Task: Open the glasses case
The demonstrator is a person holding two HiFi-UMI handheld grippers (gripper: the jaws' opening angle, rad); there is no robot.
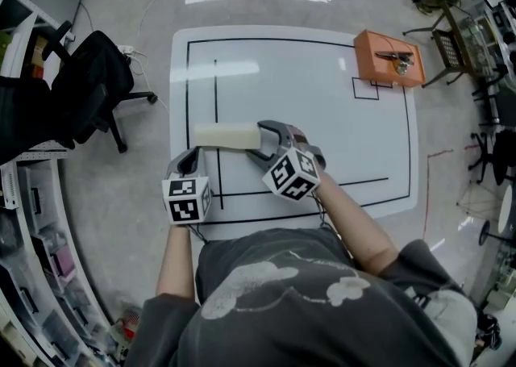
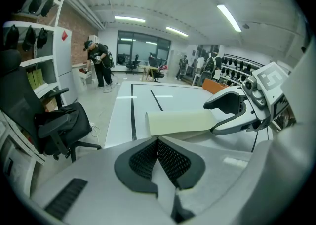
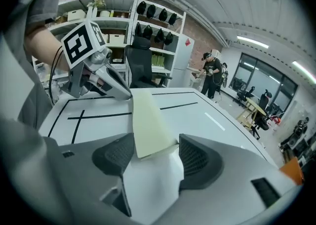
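The glasses case (image 1: 228, 135), a long cream-coloured one, lies flat and shut on the white table (image 1: 322, 115), close to the person's side and just across one of the black lines taped on the top. Its right end pokes in between the fingers of the right gripper (image 1: 262, 138), which comes at it slanting down from the person's right. Looking along that gripper's own jaws, they stand wide apart with the end of the case (image 3: 148, 122) lodged between them; one pad sits right at the case's edge and a thin sliver of table shows before the other, so it looks loose around it, not clamped.

The left gripper (image 1: 192, 156) hangs just beside the case's left end, a little nearer the person, not touching it. Its jaws are pressed together with nothing in them, and the case (image 2: 180, 121) runs across just ahead of their tips.

An orange box (image 1: 389, 57) sits well apart at the table's far right corner
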